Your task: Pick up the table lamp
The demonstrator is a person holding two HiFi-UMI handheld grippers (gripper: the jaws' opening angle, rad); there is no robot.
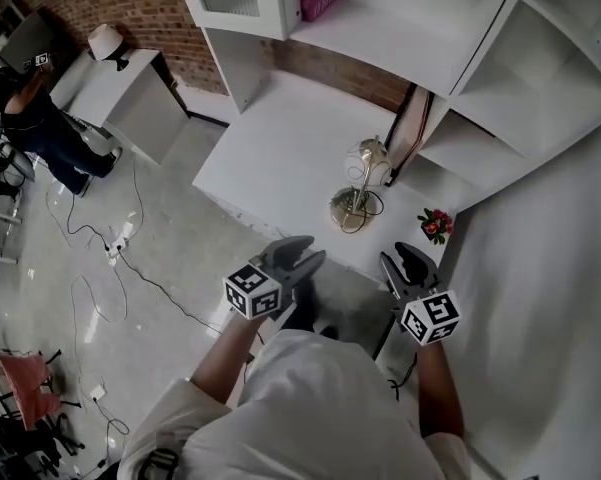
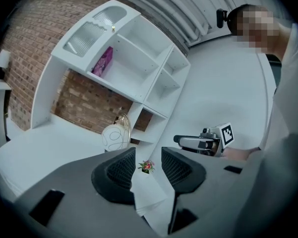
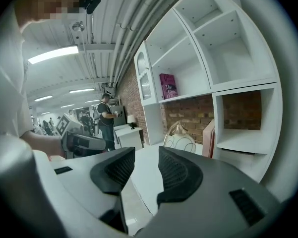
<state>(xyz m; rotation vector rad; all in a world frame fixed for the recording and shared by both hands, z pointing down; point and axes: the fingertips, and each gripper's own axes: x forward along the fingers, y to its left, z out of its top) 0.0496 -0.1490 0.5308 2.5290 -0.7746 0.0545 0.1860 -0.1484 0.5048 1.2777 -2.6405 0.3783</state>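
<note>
Lamp (image 1: 365, 180) beyond left hand-held gripper (image 1: 306, 251) and right hand-held gripper (image 1: 408, 256), jaws apart, empty.

A daylight-bright room is seen from overhead, the white worktop (image 1: 280, 158) and shelving (image 1: 420, 18) rendered almost blown out, while a soft sheen is carried by the pale floor (image 1: 170, 228). Light is supplied by ceiling strip lights (image 3: 52, 54), caught as glaring bars in the right gripper view. Only faint shadows are cast, deepest below the worktop's front edge. Both gripper views are bent by wide-angle lenses, with straight shelves curved and the corners lost to black vignetting. The dark fingers (image 2: 120, 171) nearest the lens are rendered slightly soft, and small glints are picked up on the table lamp (image 1: 368, 160).
</note>
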